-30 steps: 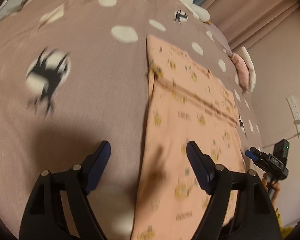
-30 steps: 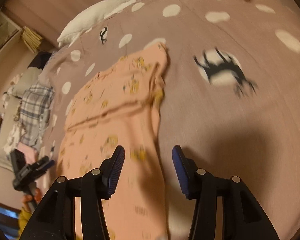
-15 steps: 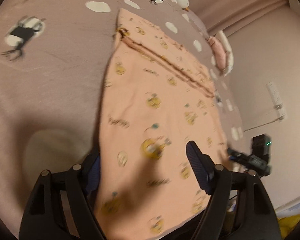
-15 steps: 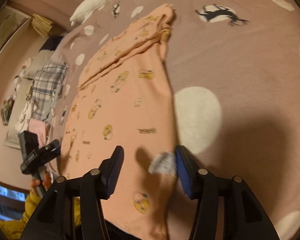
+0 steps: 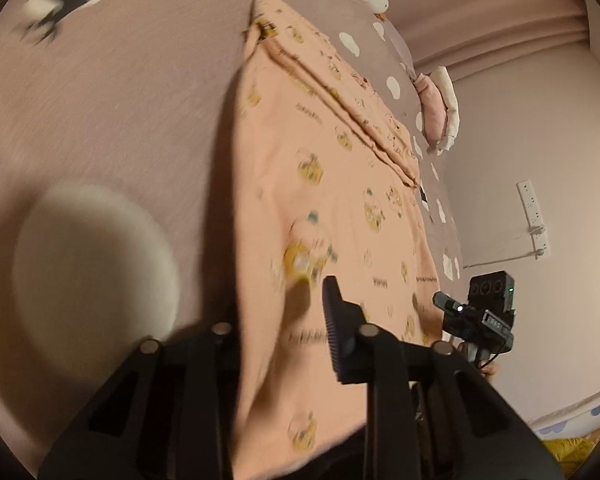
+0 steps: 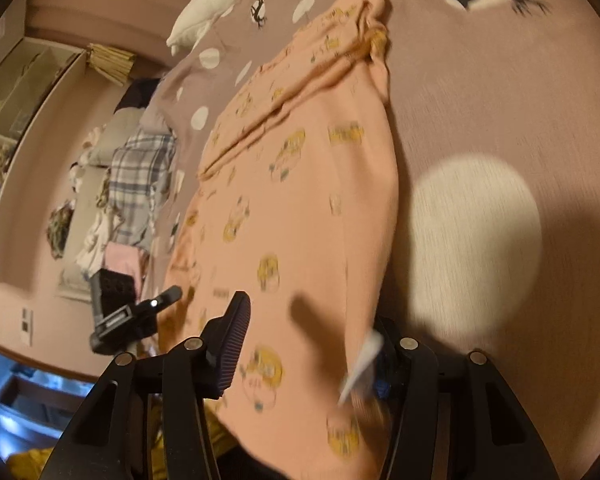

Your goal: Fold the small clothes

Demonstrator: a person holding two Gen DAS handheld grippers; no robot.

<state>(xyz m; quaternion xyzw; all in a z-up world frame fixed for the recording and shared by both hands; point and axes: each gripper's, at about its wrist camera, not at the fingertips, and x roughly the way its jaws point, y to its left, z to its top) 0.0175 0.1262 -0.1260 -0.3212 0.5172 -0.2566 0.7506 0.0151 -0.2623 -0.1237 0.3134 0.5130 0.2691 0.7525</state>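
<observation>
A peach garment [image 5: 332, 184] with yellow cartoon prints lies flat on the brown spotted bedspread [image 5: 112, 112], its far part folded over. My left gripper [image 5: 284, 332] straddles the garment's near left corner; one finger [image 5: 340, 332] lies over the cloth, the other is hidden under it. The jaws stand apart. In the right wrist view the same garment [image 6: 300, 200] fills the middle. My right gripper [image 6: 308, 344] straddles its near right corner, with a white label [image 6: 364, 356] by the right finger. Its jaws stand apart too.
A white goose plush [image 6: 224, 4] lies at the bed's far end. A pink and white folded item [image 5: 440, 108] sits at the bed's far right edge. Plaid and other clothes [image 6: 140, 168] are piled off the left side. A wall socket [image 5: 534, 216] is on the right.
Both grippers have pushed forward over the garment's near hem, each now with a finger on either side of a corner. The left jaws have narrowed.
</observation>
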